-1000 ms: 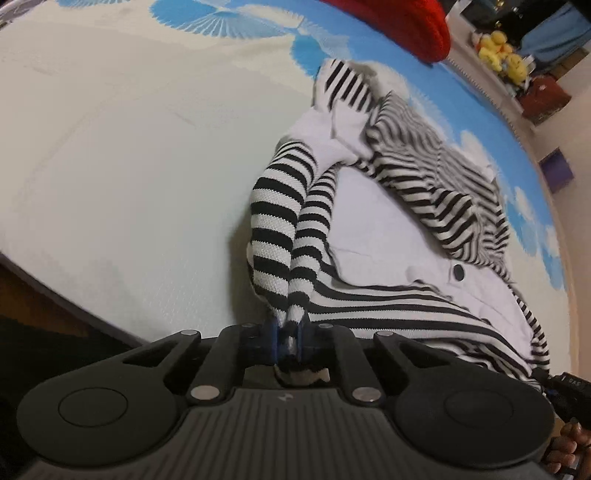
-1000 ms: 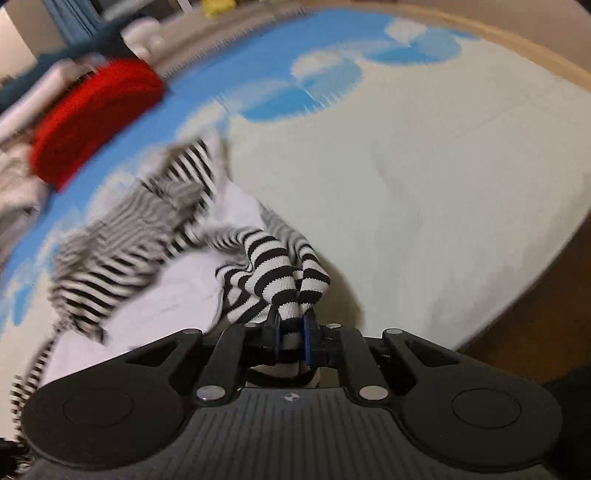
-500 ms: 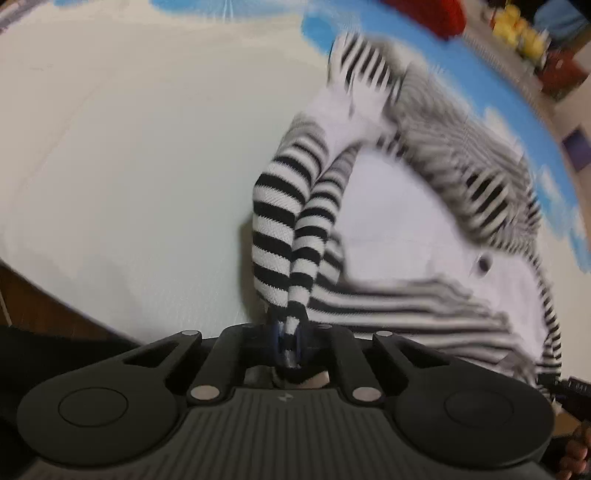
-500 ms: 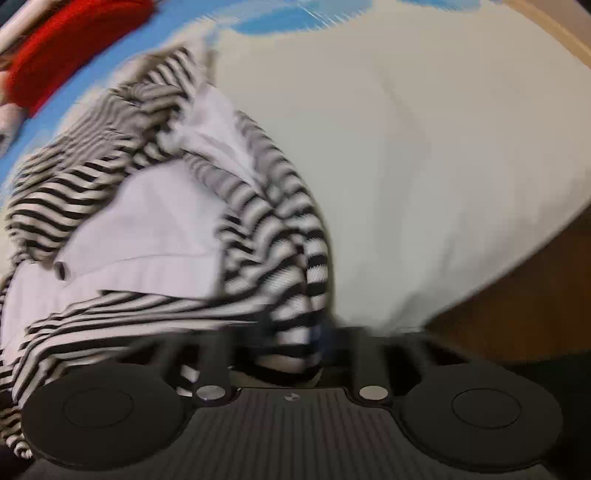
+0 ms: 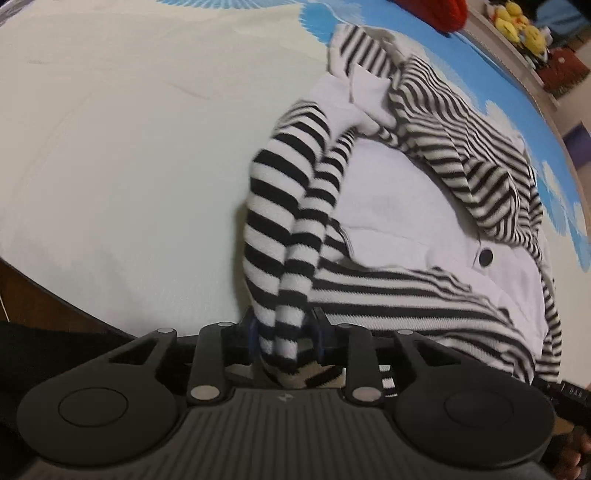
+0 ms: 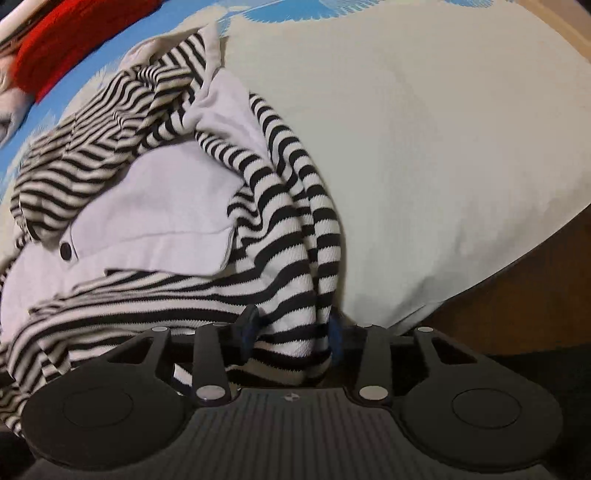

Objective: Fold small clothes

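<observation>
We are working over a cream bedspread point(image 5: 122, 155) with blue fan prints along its far edge, spread on a wood-framed bed. Our left gripper point(image 5: 284, 334) has its jaws opening, a striped sleeve point(image 5: 280, 236) loose between them; our right gripper point(image 6: 291, 330) is opening too, with striped fabric lying slack between its blue pads. Just beyond both claws the striped hooded garment point(image 6: 155, 192) lies on the bedspread, sleeves drawn toward us over the pale lining. We judge the fold barely begun: the hood remains bunched at the far end and nothing is squared. Farther off sit a red knit item point(image 6: 62, 40) and yellow plush toys point(image 5: 521, 18).
</observation>
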`<action>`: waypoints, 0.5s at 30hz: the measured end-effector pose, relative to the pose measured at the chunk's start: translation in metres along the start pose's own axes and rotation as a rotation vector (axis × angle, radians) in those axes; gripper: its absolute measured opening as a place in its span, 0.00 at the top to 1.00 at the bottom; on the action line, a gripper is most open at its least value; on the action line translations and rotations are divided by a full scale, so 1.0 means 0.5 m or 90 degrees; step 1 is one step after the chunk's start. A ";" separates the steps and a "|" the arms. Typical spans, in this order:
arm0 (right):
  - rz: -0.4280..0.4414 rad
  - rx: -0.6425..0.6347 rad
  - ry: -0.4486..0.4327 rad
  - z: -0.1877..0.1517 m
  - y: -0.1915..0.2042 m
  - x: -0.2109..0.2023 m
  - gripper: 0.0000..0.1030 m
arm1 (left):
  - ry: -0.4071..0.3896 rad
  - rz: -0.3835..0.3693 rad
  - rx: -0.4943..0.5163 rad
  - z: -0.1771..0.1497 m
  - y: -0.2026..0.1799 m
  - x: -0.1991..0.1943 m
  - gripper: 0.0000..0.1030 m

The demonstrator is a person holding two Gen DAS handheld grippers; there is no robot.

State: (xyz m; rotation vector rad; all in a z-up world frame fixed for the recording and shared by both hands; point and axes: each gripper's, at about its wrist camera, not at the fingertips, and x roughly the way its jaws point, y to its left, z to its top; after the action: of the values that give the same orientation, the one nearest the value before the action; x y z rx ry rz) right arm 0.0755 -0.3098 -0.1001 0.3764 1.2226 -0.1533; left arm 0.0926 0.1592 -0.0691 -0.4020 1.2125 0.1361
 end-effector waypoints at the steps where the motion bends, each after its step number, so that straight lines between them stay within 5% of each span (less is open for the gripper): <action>1: -0.003 -0.004 -0.001 -0.002 0.005 0.000 0.60 | -0.005 0.002 0.011 -0.002 -0.004 -0.001 0.78; 2: -0.003 -0.007 -0.003 -0.001 0.007 -0.002 0.63 | -0.012 0.003 0.021 -0.003 -0.009 -0.003 0.90; 4: 0.004 -0.010 -0.022 -0.006 0.005 -0.013 0.85 | -0.039 0.008 0.041 -0.007 -0.020 -0.015 0.92; 6: 0.019 -0.008 -0.055 -0.001 0.000 -0.035 0.86 | -0.059 0.010 0.045 -0.007 -0.023 -0.026 0.92; 9: 0.018 -0.015 -0.074 0.003 0.004 -0.044 0.85 | -0.050 0.003 0.018 -0.003 -0.014 -0.023 0.90; 15: -0.013 -0.029 -0.002 -0.007 0.005 -0.004 0.63 | 0.006 0.009 -0.013 -0.004 0.005 0.005 0.75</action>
State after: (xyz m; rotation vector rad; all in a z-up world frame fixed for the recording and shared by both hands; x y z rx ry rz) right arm 0.0723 -0.3062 -0.0985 0.3238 1.2246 -0.1440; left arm 0.0909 0.1607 -0.0727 -0.4113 1.2239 0.1594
